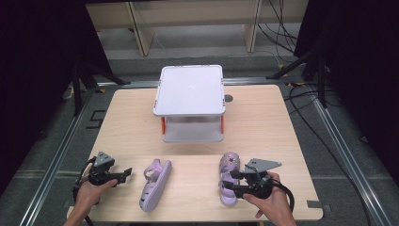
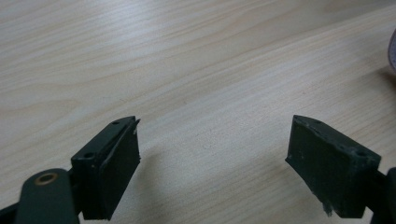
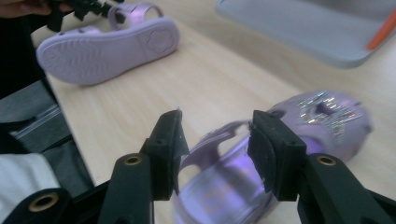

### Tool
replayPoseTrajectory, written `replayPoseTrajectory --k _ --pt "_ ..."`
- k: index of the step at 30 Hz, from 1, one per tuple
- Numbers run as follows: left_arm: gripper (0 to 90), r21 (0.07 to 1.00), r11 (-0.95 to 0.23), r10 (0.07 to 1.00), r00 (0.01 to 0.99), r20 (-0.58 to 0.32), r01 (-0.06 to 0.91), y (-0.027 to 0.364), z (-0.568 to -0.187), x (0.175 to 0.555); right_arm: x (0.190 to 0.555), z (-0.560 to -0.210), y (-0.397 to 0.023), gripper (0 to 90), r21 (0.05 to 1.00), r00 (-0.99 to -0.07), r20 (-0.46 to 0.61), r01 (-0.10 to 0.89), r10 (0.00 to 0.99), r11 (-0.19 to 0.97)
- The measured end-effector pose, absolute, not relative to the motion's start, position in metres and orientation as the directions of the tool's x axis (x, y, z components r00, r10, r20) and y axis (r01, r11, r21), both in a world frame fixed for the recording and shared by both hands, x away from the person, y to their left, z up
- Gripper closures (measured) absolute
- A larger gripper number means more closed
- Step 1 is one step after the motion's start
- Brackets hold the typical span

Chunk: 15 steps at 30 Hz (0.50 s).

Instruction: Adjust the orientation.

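Two lilac sandals lie on the wooden table (image 1: 263, 127). One sandal (image 1: 155, 183) (image 3: 107, 46) is tipped on its side, sole showing. The other, with a glittery toe (image 1: 229, 162) (image 3: 322, 116), stands upright at the right. My right gripper (image 1: 231, 181) (image 3: 217, 140) hovers over its heel end, open; the heel strap shows in the gap below the jaws, and the pads do not press on it. My left gripper (image 1: 126, 175) (image 2: 215, 135) is open over bare wood, a little left of the tipped sandal, nothing between its jaws.
A white two-level rack (image 1: 190, 101) (image 3: 303, 28) with orange posts stands at the middle back of the table. The near table edge runs just under both hands. Dark curtains and stand legs flank the table.
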<state>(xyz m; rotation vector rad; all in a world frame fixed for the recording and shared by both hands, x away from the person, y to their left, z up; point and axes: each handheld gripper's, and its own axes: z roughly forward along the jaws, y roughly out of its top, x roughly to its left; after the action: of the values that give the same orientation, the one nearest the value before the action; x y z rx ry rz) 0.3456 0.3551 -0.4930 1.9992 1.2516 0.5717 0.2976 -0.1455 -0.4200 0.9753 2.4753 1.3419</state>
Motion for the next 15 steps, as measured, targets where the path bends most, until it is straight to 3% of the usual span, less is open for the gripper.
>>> replayPoseTrajectory --k 9,15 --pt "16.4 0.752 -0.277 0.906 0.424 -0.003 0.598 0.355 -0.491 0.345 0.307 -0.425 -0.151 54.7 0.781 -0.761 0.036 0.426 0.648 0.456" --pt "16.4 0.753 -0.278 0.903 0.429 -0.008 0.597 0.354 -0.492 0.347 0.31 -0.43 -0.15 54.6 0.758 -0.763 0.014 0.429 0.646 0.491"
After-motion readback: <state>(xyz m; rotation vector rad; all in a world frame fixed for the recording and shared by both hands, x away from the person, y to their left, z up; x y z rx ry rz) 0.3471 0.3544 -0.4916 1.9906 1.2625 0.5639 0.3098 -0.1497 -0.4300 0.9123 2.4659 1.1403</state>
